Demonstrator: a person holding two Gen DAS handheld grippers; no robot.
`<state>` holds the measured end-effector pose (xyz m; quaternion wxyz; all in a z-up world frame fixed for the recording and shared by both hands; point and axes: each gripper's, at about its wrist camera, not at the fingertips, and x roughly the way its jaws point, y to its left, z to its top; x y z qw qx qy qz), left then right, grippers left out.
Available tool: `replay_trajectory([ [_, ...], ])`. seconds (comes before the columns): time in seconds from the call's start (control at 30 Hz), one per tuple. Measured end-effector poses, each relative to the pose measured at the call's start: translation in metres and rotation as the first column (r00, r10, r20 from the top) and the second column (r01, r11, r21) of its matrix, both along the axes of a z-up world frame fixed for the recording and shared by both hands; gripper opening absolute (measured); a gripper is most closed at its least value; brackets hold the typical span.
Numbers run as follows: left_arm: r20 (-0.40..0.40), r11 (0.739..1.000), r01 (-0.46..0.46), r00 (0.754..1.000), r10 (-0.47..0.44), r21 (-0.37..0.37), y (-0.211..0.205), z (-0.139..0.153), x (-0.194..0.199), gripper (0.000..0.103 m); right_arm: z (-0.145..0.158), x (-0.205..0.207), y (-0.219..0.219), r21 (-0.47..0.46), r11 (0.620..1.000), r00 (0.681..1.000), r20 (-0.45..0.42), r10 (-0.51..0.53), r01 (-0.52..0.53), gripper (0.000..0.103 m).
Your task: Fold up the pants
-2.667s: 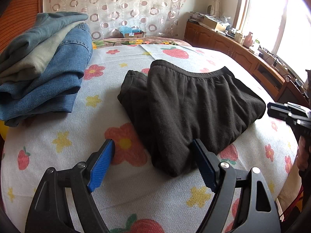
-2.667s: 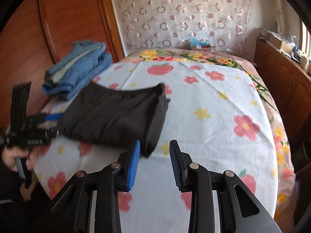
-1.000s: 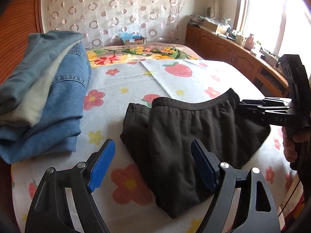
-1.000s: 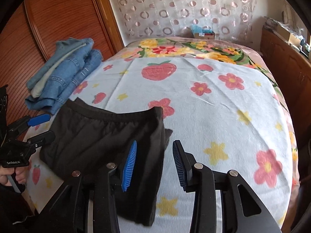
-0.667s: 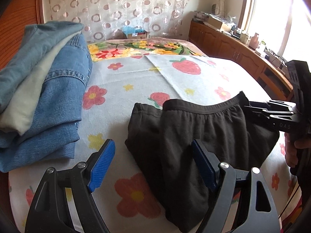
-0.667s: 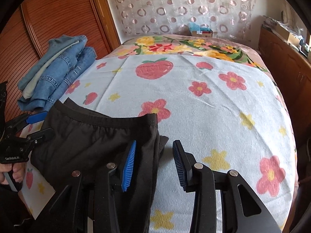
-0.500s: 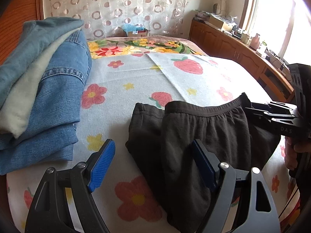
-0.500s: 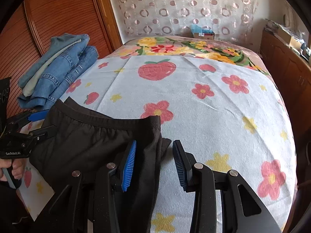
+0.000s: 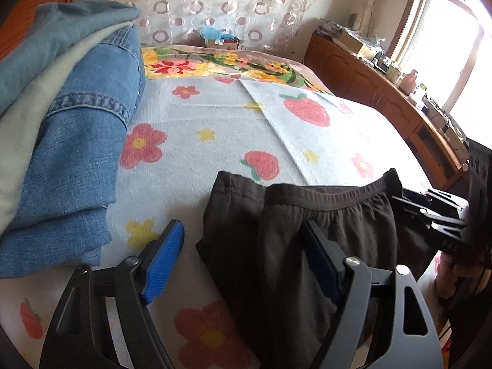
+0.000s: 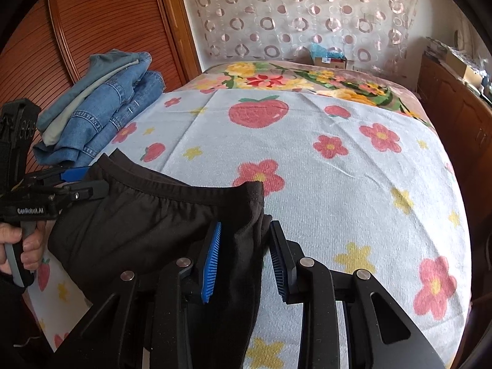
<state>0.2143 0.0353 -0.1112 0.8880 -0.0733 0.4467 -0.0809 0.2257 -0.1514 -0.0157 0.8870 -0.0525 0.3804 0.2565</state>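
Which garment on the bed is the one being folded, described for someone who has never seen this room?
Start at the bed's flower-and-strawberry blanket. At its near edge lie the black pants, folded flat, elastic waistband facing the headboard. Unlike the stack of blue jeans by the wooden wall, they are plain black.

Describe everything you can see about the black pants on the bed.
The black pants are soft knit with a gathered elastic waistband, folded into a thick bundle lying on the flowered blanket near its front edge. One folded end sits between the right hand-held gripper pads, which have just been closing; the left hand-held gripper straddles the other end.
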Motion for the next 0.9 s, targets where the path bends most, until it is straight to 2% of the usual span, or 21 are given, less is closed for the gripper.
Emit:
replay_trajectory([
  [0.17, 0.014, 1.0, 0.014, 1.0, -0.014, -0.002, -0.003, 0.0, 0.002, 0.061, 0.001, -0.002, 0.0, -0.003, 1.0, 1.0, 0.001, 0.001, -0.001, 0.032],
  [0.33, 0.031, 0.999, 0.038, 0.999, -0.038, 0.001, -0.007, 0.001, 0.0, 0.039, 0.002, -0.002, 0.001, -0.014, 1.0, 1.0, 0.006, 0.002, -0.002, 0.032],
  [0.53, 0.066, 0.998, 0.058, 0.996, -0.06, 0.033, -0.016, 0.01, -0.006, 0.023, 0.002, -0.002, 0.001, -0.012, 1.0, 1.0, 0.005, 0.003, -0.003, 0.032],
  [0.83, 0.161, 0.993, 0.099, 0.981, -0.109, 0.071, -0.029, 0.037, -0.024, 0.012, 0.002, -0.002, -0.001, -0.003, 1.0, 1.0, 0.002, 0.003, -0.003, 0.032],
  [0.9, 0.173, 0.992, 0.106, 0.978, -0.118, 0.075, -0.031, 0.04, -0.027, 0.012, 0.002, -0.001, -0.002, -0.009, 1.0, 1.0, 0.004, -0.006, 0.006, 0.027],
])
